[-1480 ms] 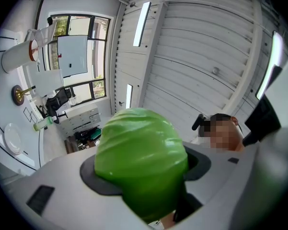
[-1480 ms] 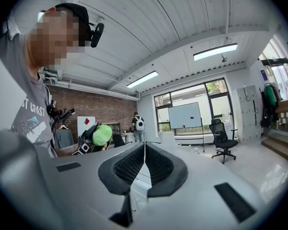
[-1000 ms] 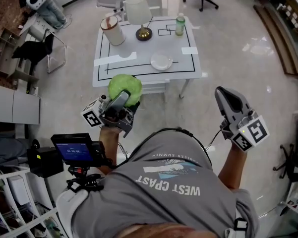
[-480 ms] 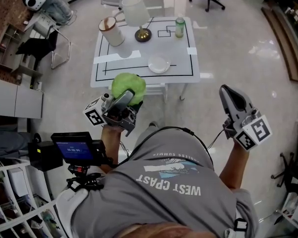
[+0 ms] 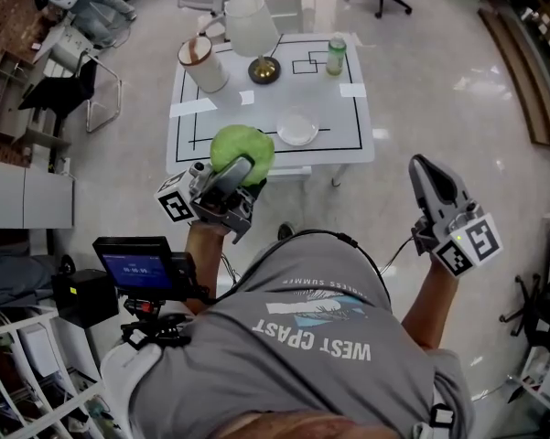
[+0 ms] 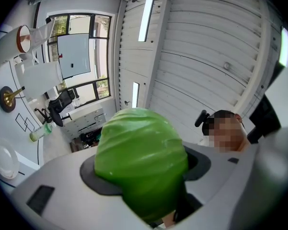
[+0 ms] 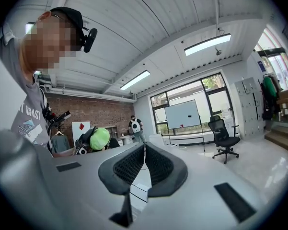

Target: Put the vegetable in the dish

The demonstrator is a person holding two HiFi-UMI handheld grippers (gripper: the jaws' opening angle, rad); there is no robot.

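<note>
Left hand-held gripper [image 5: 241, 170]: tilted upward in the air, jaws spread wide and pinching the round green vegetable [image 6: 141, 159] by its sides.
Right hand-held gripper [image 7: 144, 163]: ribbed pads pressed together with nothing between them, held out to the right, well apart from the tabletop [image 5: 343, 117].
Vegetable's place: in the left grip, not yet in the dish; the head view sets it against the tabletop's near left edge.
Dish [image 5: 298, 126]: pale, shallow and empty, on the near middle of the tabletop, right of the vegetable and a little farther.
Far side: a lamp [image 5: 254, 27], a bottle [image 5: 334, 51] and a pale cylinder [image 5: 201, 60] stand beyond the dish.
Step in hand: carrying the vegetable to the dish, by my reading.
Doing it well: keep the squeeze even, since a round head can roll out. Come in from the near side, clear of the lamp, and centre it over the dish. Lower it until it rests, then open the jaws.
Head view alone: shows how the dish and the vegetable lie to each other.
Left gripper view alone: shows the pads seated on the vegetable, with the dish small at its left edge.
Right gripper view alone: shows its pads meeting.
</note>
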